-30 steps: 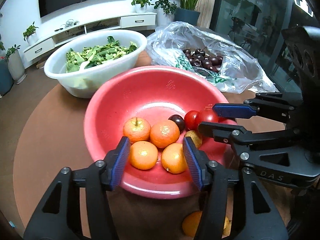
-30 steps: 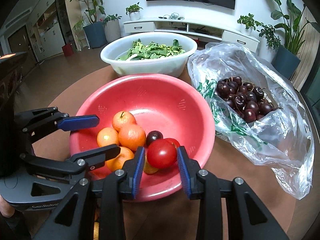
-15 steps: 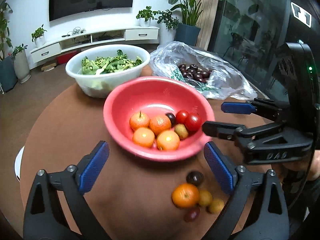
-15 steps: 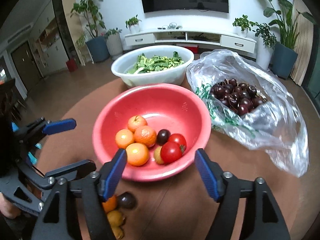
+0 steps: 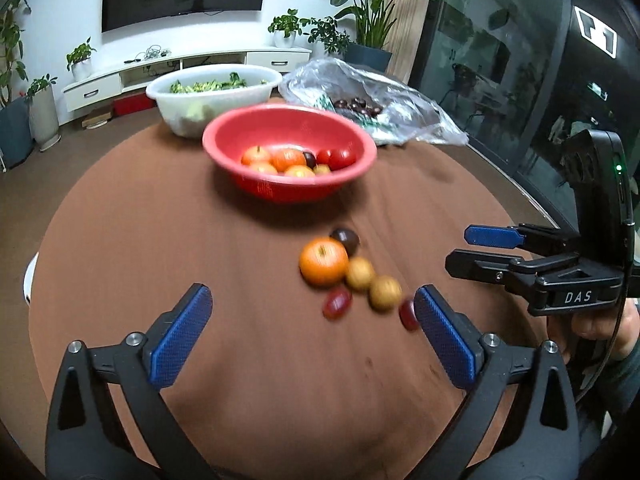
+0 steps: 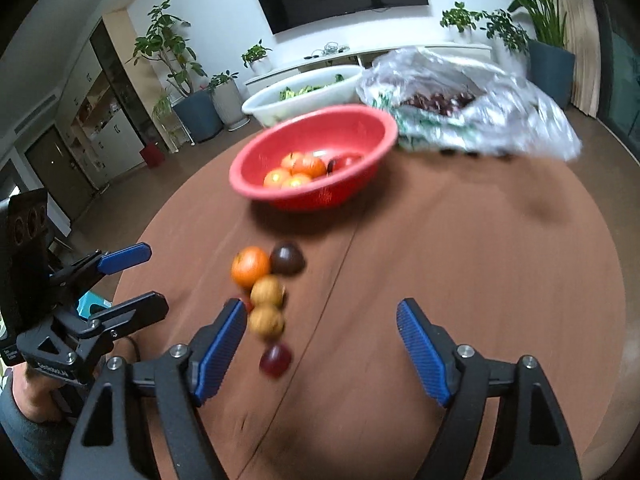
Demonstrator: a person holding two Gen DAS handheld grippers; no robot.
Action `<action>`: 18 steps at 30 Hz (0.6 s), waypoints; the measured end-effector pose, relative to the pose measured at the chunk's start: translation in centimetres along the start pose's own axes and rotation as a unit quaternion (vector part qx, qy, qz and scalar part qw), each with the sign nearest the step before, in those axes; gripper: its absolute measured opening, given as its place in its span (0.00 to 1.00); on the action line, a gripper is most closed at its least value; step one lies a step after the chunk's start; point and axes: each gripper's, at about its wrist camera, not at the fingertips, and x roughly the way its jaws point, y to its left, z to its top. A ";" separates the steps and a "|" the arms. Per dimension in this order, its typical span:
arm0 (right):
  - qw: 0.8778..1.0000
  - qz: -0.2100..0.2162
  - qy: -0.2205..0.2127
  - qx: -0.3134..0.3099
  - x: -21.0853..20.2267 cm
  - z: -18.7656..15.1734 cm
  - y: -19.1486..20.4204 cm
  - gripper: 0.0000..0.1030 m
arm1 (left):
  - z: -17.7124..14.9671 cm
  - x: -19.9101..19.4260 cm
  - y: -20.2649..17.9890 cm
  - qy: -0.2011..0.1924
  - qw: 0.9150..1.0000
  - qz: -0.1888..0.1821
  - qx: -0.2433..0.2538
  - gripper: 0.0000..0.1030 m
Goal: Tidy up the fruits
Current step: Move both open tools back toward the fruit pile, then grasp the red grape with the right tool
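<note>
Both grippers pulled back from bowl, empty

Counter (image 5: pixel 160 220) now fills both views; red bowl (image 5: pixel 290 160) that sat close under the fingers a second ago lies well back, holding oranges, tomatoes and a dark fruit. Left gripper (image 5: pixel 312 336) and right gripper (image 6: pixel 320 348) fingers are opening, nothing between the pads. Loose cluster near them: orange (image 5: pixel 324 261), dark plum (image 5: pixel 345 240), small yellow and red fruits. Judgement: drop done, next pick likely from this cluster

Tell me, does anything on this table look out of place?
Yes. A small cluster of loose fruit lies on the bare table, short of the red bowl: an orange, a dark plum, two small tan fruits and two small red ones. The other fruit sits inside the bowl.
</note>
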 end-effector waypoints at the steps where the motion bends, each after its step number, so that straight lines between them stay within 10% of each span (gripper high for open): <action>1: 1.000 -0.002 0.001 -0.001 -0.1 -0.6 0.2 0.78 | -0.6 -0.2 -0.2 0.002 1.000 -0.001 0.000 0.99; 18: 0.996 -0.029 0.053 -0.058 3.3 -3.3 3.9 0.52 | -5.9 -1.7 -2.4 0.022 0.999 0.005 -0.038 0.99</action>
